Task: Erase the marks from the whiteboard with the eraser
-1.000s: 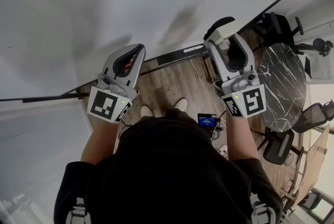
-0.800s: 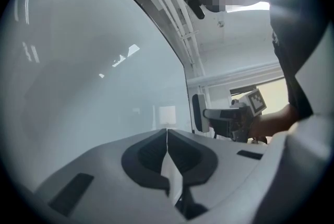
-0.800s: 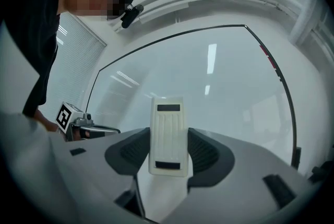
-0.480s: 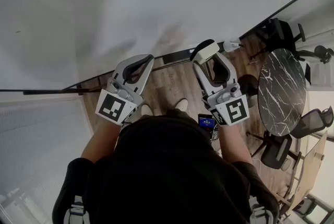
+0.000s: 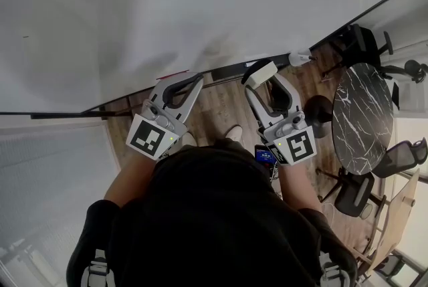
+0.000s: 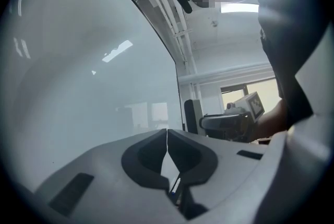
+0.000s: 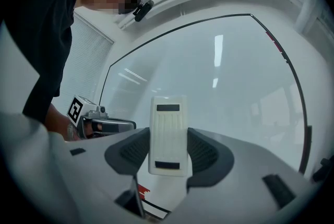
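The whiteboard fills the upper part of the head view and looks clean, with only a tiny speck at its left. My right gripper is shut on a white eraser, held near the board's lower edge. In the right gripper view the white ribbed eraser sits clamped between the two dark jaws, facing the whiteboard. My left gripper is shut with nothing in it, held beside the right one. Its jaws meet in the left gripper view, before the whiteboard.
A wooden floor lies below the board. A round marble table and several office chairs stand at the right. A phone shows by the person's feet. A red marker lies on the board's tray.
Both grippers have drawn back from the board and come lower and closer together. The right one still holds the eraser.
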Motion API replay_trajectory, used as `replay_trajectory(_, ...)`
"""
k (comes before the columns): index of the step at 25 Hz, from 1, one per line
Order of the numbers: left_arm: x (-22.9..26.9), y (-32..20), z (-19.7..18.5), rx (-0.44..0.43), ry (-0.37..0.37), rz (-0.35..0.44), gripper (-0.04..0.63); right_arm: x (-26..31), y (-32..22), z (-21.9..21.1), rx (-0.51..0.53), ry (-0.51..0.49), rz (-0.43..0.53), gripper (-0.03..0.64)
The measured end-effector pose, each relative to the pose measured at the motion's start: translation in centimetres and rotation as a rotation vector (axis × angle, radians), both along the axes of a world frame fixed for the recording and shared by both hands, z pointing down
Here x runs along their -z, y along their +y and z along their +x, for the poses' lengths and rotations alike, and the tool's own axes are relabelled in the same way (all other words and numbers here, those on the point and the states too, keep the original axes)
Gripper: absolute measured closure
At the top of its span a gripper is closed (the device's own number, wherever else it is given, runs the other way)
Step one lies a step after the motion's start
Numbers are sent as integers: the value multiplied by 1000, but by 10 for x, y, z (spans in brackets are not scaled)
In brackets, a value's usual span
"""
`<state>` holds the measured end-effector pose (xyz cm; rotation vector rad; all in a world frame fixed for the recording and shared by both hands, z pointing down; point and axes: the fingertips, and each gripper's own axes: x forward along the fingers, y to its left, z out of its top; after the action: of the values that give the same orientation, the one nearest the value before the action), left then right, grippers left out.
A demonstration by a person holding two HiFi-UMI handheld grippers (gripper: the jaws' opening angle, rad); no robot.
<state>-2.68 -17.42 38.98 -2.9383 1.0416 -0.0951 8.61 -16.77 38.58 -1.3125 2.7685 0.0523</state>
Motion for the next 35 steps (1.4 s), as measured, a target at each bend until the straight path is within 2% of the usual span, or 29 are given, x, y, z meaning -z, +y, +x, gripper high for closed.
replay_trajectory(17,2,12,7,-44,30,-9,591,3,9,5,-16,13,6,396)
replay_trajectory(35,-3,15,11,-49,8,-22,591,-3,11,7,-34,28,-4,397)
